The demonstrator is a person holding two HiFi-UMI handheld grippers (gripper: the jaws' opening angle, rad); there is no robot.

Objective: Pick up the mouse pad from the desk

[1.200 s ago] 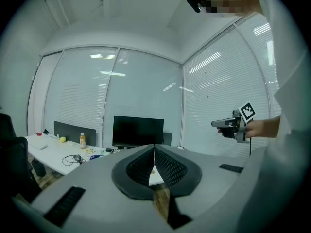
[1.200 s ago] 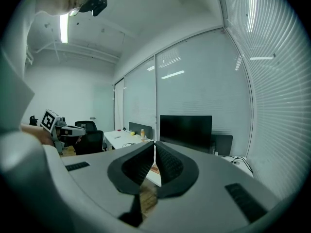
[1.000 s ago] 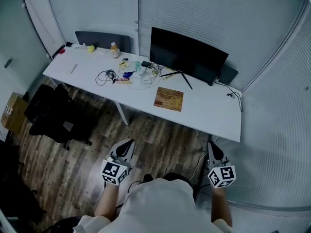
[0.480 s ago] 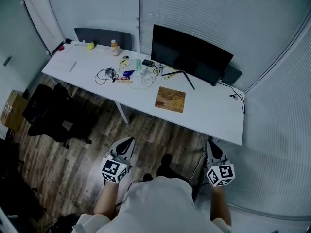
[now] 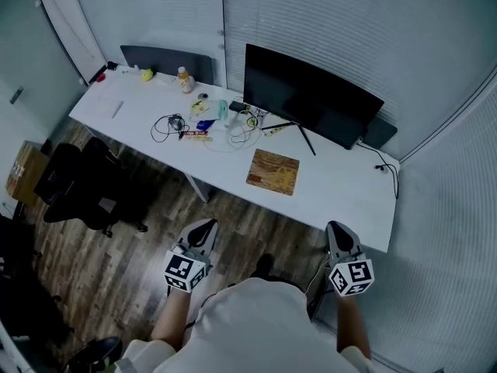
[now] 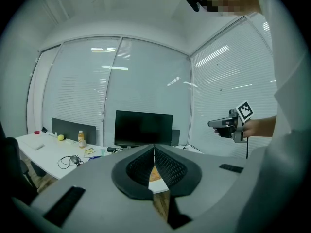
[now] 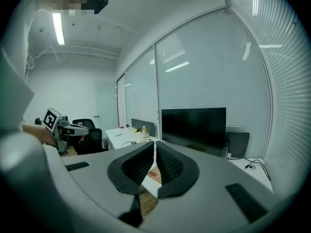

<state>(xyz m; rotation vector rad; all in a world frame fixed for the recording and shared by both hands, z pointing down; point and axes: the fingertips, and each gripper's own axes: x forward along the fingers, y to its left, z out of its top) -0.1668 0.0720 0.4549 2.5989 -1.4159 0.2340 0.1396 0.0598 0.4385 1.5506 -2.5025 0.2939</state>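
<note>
The mouse pad (image 5: 272, 172), a brown patterned rectangle, lies flat on the white desk (image 5: 342, 200) in front of the black monitor (image 5: 311, 95). Both grippers hang over the wooden floor, short of the desk's near edge and apart from the pad. My left gripper (image 5: 205, 226) is shut and empty. My right gripper (image 5: 337, 225) also looks shut with nothing in it. In the left gripper view the jaws of the left gripper (image 6: 154, 148) meet, and a sliver of the pad (image 6: 155, 174) shows behind them. The right gripper (image 7: 155, 142) likewise frames the pad (image 7: 155, 174).
Tangled cables (image 5: 175, 123), small items and an orange bottle (image 5: 183, 78) lie on the desk's left half. A black office chair (image 5: 85, 193) stands on the floor at the left. A cable (image 5: 386, 169) trails off the desk's right end. Blinds line the walls behind and at the right.
The desk and pad have drawn nearer in the head view. Both grippers have moved forward toward the desk's near edge, still shut and empty.
</note>
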